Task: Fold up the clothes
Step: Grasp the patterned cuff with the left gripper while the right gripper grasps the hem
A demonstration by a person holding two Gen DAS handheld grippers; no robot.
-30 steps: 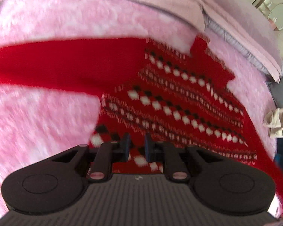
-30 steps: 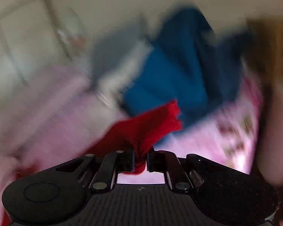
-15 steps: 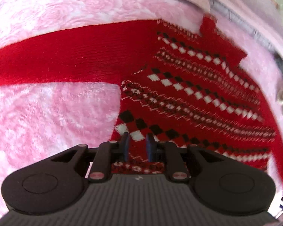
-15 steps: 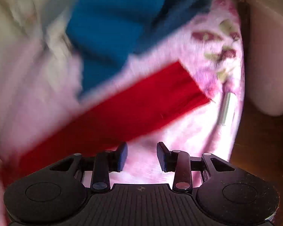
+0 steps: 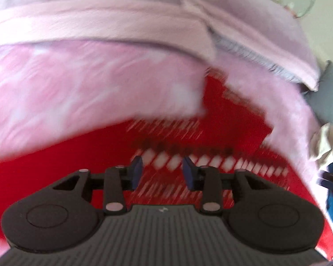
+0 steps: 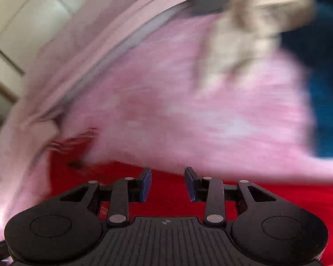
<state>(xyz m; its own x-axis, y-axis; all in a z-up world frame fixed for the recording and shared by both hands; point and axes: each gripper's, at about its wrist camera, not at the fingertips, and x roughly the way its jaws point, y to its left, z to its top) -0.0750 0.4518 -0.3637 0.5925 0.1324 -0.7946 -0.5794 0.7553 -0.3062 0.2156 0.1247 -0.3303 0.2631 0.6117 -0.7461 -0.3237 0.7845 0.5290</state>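
Jaws of the left gripper (image 5: pixel 162 170) are opening over the red patterned sweater (image 5: pixel 211 133); the right gripper (image 6: pixel 167 184) stands apart, holding nothing, above the pink blanket (image 6: pixel 188 102).

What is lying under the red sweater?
The red sweater lies on a fuzzy pink blanket, which shows all around it. What is directly beneath the sweater is covered, so it cannot be seen.

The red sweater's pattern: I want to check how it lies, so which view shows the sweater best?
The left wrist view. There the red sweater shows its white and dark diamond bands and a wide plain red part on the pink blanket, though blurred. The right wrist view gives only a plain red strip and a small patterned bit.
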